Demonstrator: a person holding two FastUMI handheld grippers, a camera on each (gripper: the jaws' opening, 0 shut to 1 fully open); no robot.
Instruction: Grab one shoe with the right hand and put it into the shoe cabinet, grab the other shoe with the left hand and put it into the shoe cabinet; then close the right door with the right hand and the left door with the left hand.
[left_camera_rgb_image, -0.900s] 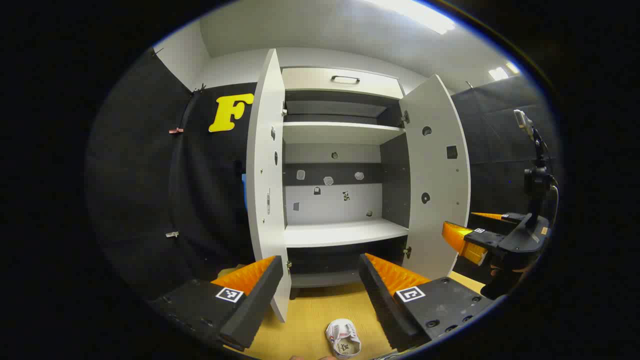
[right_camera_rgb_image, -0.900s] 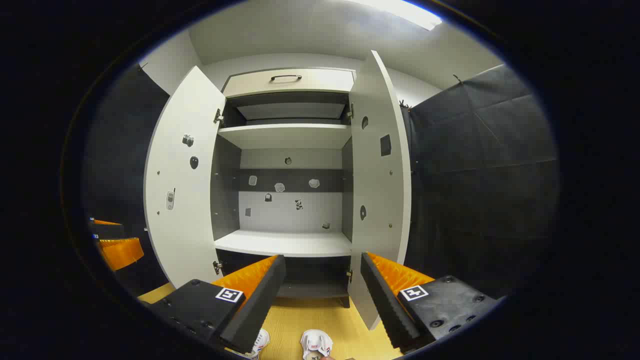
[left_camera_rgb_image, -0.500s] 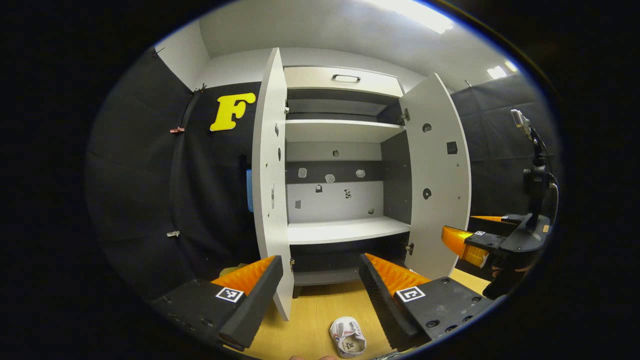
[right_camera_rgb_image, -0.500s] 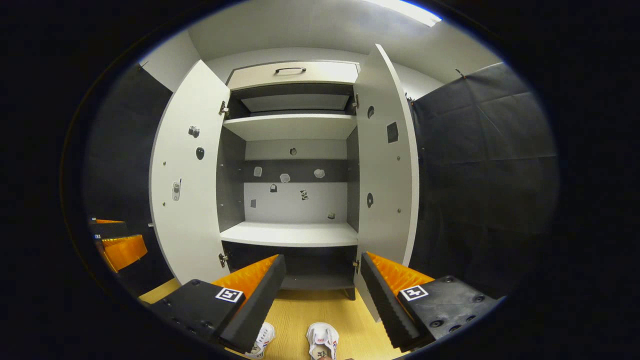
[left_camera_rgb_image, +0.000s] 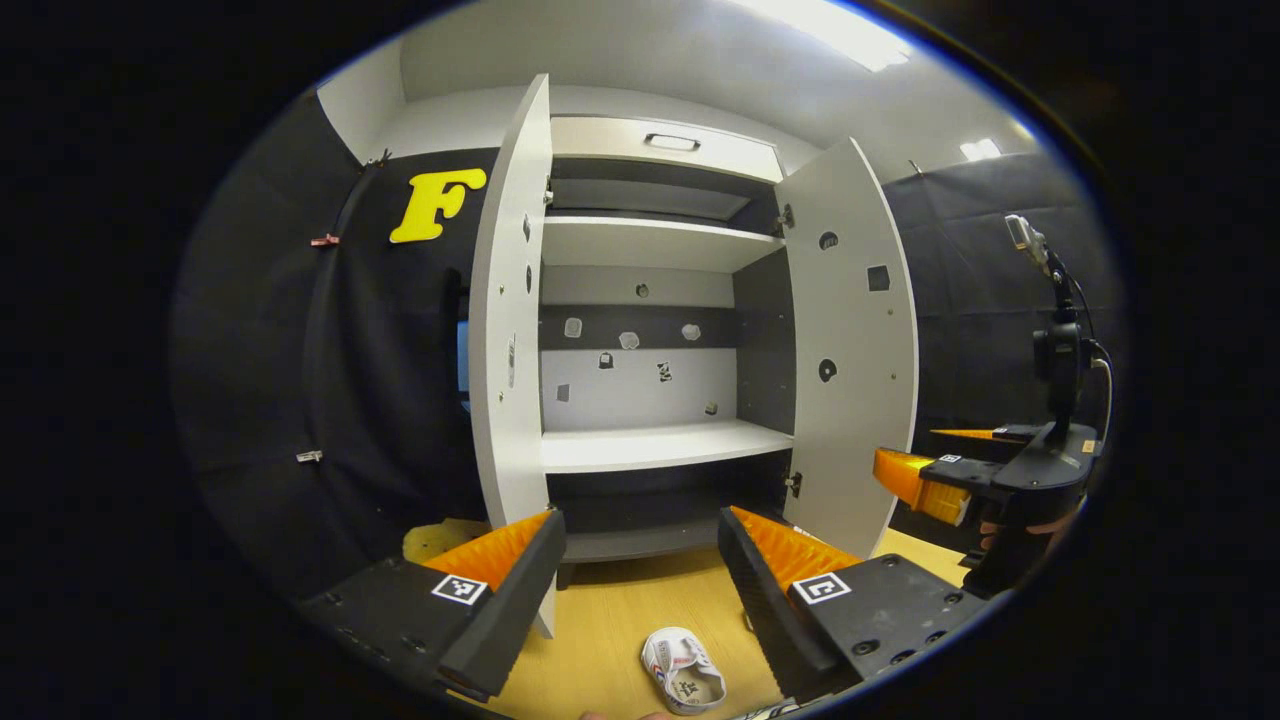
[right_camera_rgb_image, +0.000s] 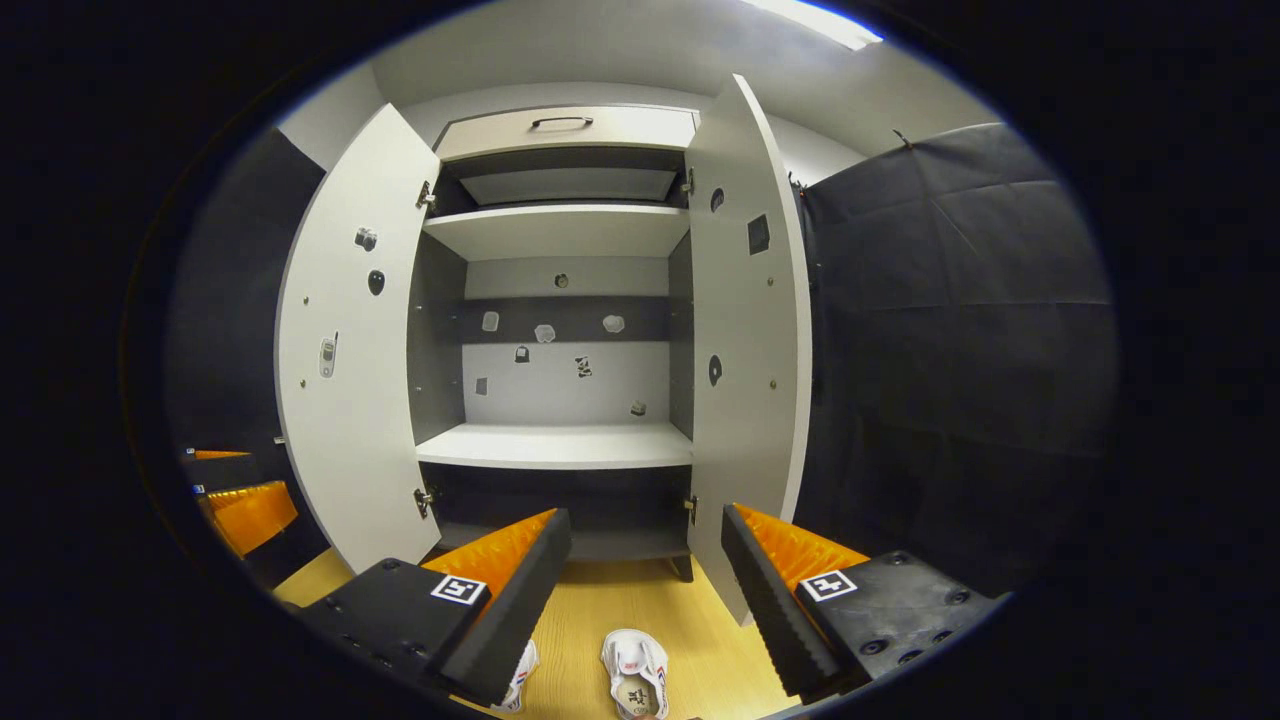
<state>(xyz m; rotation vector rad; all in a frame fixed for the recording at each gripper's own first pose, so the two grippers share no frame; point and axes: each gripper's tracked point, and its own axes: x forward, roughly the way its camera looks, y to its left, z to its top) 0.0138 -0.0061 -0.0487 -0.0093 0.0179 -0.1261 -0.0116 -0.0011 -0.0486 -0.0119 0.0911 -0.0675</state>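
Right claw (right_camera_rgb_image: 645, 570) spread wide, empty, hanging over the floor (right_camera_rgb_image: 640, 610) above two white shoes: one (right_camera_rgb_image: 634, 685) directly below between its fingers, long axis pointing at the cabinet (right_camera_rgb_image: 560, 440), second shoe (right_camera_rgb_image: 522, 672) just left. Left claw (left_camera_rgb_image: 640, 570) also apart, empty. Two doors, both open.
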